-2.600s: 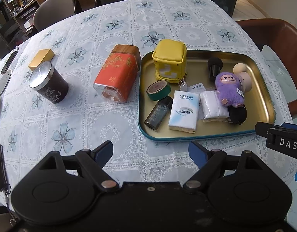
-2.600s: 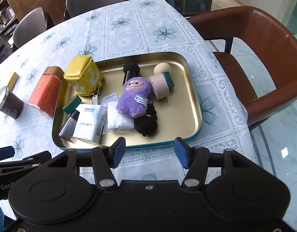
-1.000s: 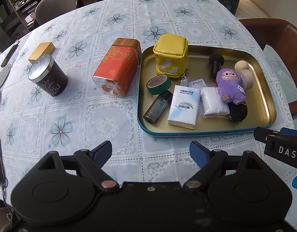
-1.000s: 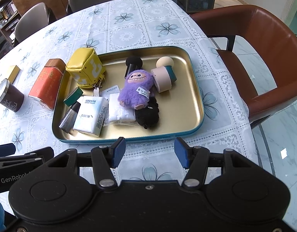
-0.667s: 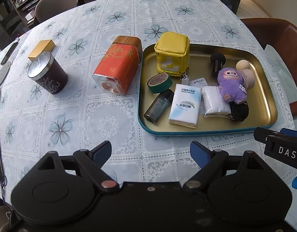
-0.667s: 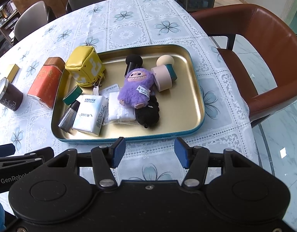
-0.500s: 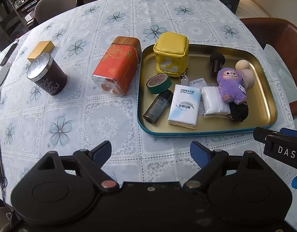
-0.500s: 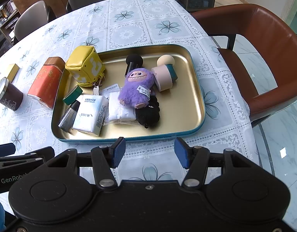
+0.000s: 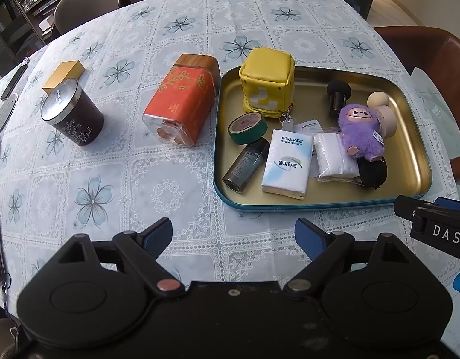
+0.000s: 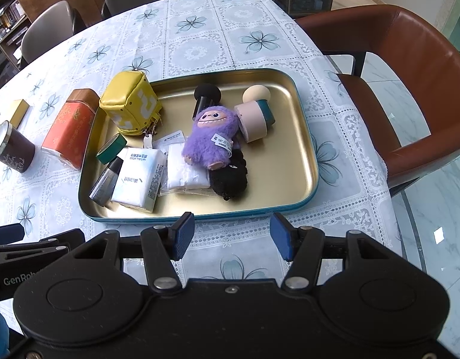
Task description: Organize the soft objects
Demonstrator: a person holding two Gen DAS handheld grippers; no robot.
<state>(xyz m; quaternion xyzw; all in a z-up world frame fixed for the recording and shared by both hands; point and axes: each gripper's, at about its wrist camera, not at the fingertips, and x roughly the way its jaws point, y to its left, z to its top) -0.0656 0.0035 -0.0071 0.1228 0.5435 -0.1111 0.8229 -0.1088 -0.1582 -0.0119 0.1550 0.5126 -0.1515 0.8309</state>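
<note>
A gold tray with a teal rim holds a yellow cube pouch, a purple plush, a black plush, a tissue pack, a white packet, a tape roll, a dark bottle and two makeup sponges. My left gripper is open and empty, short of the tray's near left corner. My right gripper is open and empty at the tray's near rim.
Left of the tray lie a red tin on its side, a dark candle jar and a small gold box. A phone lies at the far left. A brown chair stands right of the table; grey chairs stand behind.
Both grippers stay open and almost still; the views shift only slightly.
</note>
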